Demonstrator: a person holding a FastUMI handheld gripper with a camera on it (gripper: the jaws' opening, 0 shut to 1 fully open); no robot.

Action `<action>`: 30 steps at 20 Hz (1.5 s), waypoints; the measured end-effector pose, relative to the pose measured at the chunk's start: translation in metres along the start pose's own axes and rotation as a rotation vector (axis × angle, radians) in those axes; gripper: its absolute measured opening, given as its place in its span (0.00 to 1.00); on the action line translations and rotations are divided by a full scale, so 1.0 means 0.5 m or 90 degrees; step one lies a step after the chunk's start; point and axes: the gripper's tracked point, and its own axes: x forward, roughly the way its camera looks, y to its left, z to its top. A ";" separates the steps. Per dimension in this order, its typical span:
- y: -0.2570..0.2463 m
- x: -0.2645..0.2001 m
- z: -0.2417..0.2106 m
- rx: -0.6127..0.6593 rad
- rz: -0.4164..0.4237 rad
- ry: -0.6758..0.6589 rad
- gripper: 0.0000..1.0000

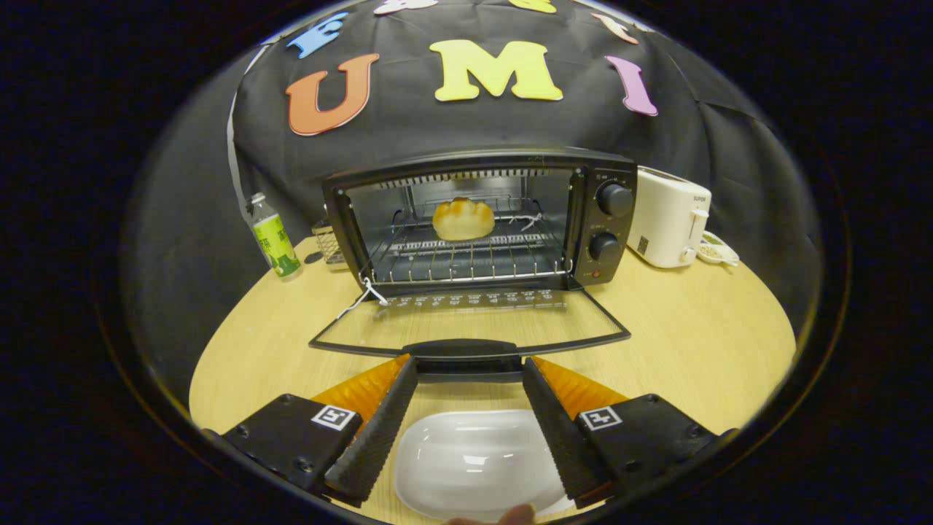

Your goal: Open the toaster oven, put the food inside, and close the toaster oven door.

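A white dish (477,463) lies between the gripper (470,368)'s spread, empty fingers (tips near the lowered door (466,332)); the bun (463,219) sits inside the toaster oven (481,219).

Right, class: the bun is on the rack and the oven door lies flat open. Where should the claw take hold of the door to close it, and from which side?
Grip the door's black handle, the raised bar along its near edge, coming from the front. It lies just beyond the open claw.
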 end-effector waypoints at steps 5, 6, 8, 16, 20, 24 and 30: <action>0.010 -0.016 0.115 -0.025 0.005 -0.098 0.97; 0.012 -0.016 0.128 -0.017 0.007 -0.101 0.96; 0.015 -0.013 0.159 -0.026 0.006 -0.119 0.97; 0.022 0.020 0.246 -0.027 0.004 -0.175 0.97; 0.025 0.040 0.271 -0.025 0.008 -0.184 0.97; 0.020 0.027 0.293 -0.022 0.005 -0.204 0.97; 0.013 -0.061 0.335 -0.030 0.005 -0.244 0.97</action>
